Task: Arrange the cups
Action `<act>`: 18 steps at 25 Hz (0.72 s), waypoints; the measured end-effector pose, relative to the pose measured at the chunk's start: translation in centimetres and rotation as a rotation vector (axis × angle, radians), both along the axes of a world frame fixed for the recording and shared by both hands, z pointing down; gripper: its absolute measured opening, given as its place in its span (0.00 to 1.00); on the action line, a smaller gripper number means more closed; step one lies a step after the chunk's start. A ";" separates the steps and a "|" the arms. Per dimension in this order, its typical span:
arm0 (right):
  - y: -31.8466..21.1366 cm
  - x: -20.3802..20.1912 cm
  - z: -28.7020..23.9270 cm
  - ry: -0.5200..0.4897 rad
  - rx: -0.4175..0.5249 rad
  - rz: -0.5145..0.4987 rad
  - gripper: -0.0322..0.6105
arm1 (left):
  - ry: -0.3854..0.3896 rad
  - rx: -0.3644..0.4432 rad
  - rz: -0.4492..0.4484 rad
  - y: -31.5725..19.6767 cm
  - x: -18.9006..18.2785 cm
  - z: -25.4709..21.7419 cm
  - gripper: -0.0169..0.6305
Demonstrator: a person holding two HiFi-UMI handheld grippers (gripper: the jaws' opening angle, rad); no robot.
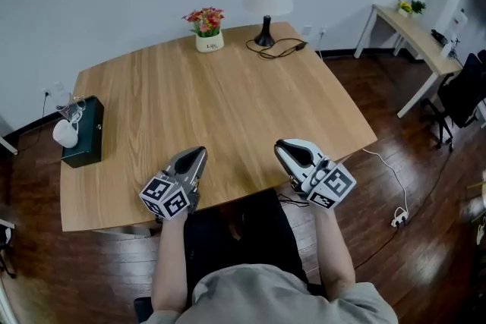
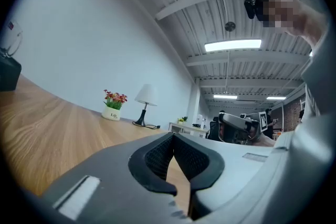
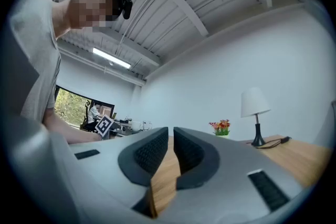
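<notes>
A white cup (image 1: 65,133) and a clear glass cup (image 1: 71,111) rest on a dark green box (image 1: 85,134) at the left edge of the wooden table (image 1: 228,102). Both grippers hover over the table's near edge, far from the cups. My left gripper (image 1: 200,154) is shut with nothing in it; its pads (image 2: 157,155) meet at the tips. My right gripper (image 1: 282,149) is also shut and empty, its pads (image 3: 152,152) almost touching. In the left gripper view the glass cup (image 2: 11,39) and box (image 2: 8,73) show at the far left.
A pot of red flowers (image 1: 208,31) and a white lamp (image 1: 266,0) with a trailing cable stand at the table's far edge. A white side table (image 1: 414,34) and a dark chair (image 1: 463,91) are at the right. A power strip (image 1: 399,218) lies on the floor.
</notes>
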State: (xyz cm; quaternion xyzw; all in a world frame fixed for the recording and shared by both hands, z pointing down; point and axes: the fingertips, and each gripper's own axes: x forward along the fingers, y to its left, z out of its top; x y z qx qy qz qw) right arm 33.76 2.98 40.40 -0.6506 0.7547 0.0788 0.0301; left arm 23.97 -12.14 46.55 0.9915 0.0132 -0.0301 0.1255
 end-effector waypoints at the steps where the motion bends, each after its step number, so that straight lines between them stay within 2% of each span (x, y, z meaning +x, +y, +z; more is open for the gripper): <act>1: -0.3 -0.1 0.6 -0.015 -0.009 -0.006 0.09 | -0.012 0.009 -0.001 0.2 0.4 0.1 0.04; 6: -2.2 -1.3 2.3 -0.058 -0.040 -0.065 0.09 | -0.061 0.057 -0.018 0.6 1.2 0.3 0.04; 12: -5.1 -3.1 3.0 -0.075 -0.072 -0.134 0.09 | -0.072 0.085 -0.031 1.0 1.0 0.5 0.04; 18: -6.3 -2.7 3.2 -0.167 -0.036 -0.115 0.09 | -0.094 0.067 -0.067 0.2 0.1 1.4 0.04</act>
